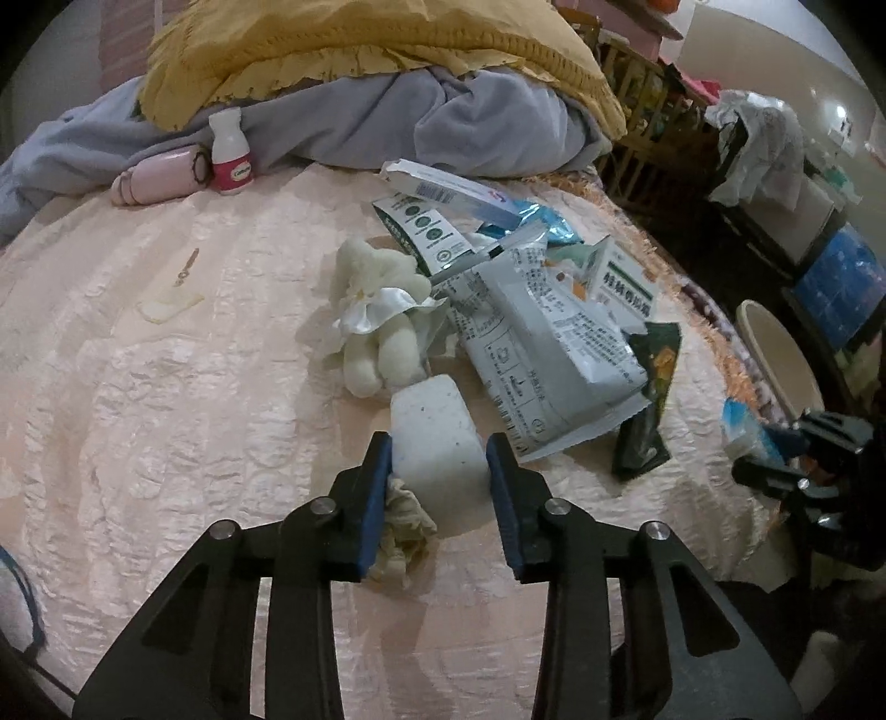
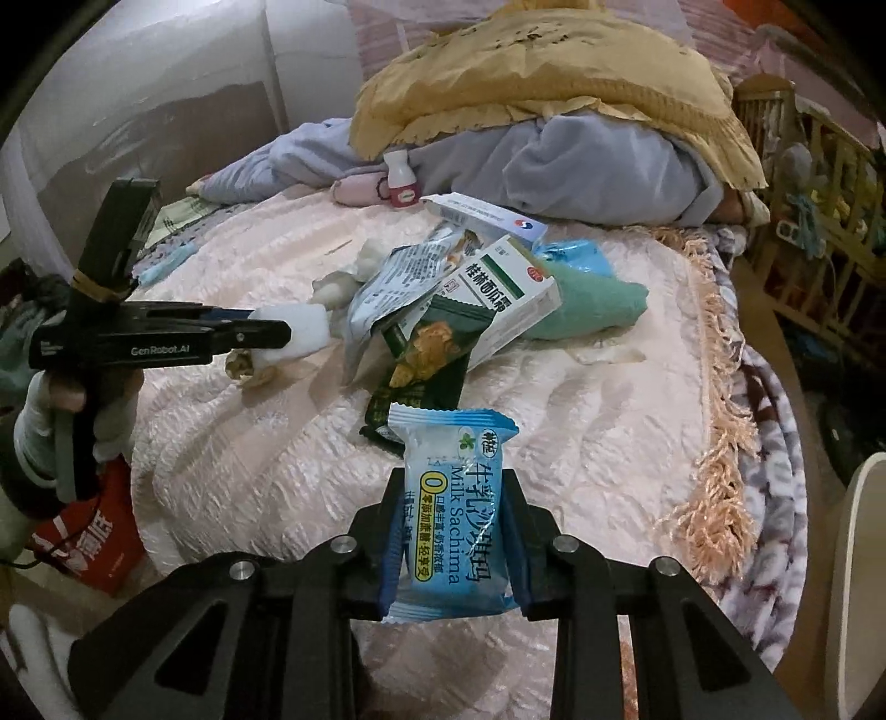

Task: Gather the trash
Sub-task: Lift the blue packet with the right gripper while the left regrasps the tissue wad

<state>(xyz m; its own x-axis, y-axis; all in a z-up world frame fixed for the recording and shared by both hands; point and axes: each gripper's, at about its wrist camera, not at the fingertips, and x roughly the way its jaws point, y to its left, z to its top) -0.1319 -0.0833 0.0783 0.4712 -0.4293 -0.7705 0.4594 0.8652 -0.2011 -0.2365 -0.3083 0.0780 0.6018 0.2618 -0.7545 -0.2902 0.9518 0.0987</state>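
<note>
Right now we hold the left tool low over the bed, its blue pads on either side of a white foam block. The left pad touches the block's side; whether the right pad presses it we cannot tell, so the grip is uncertain. A crumpled beige tissue lies on the pink quilted cover just under the left pad, touching the block's near end.

Our right tool is clamped on a blue Milk Sachima wrapper, which stands upright between the pads, above the bed's near edge. In the left wrist view this tool sits off the bed's right edge, next to a pale bin on the floor.

Beyond the block lies the trash pile: a large white-and-blue snack bag, a dark green snack packet beside it, a green-and-white medicine box tilted on top, and a long white toothpaste box at the far end. A small cream plush toy lies just left of the pile, touching the snack bag's edge.

Well apart, near the grey blanket, a white bottle with a red label stands upright beside a pink case. A yellow pillow rests on the blanket.
</note>
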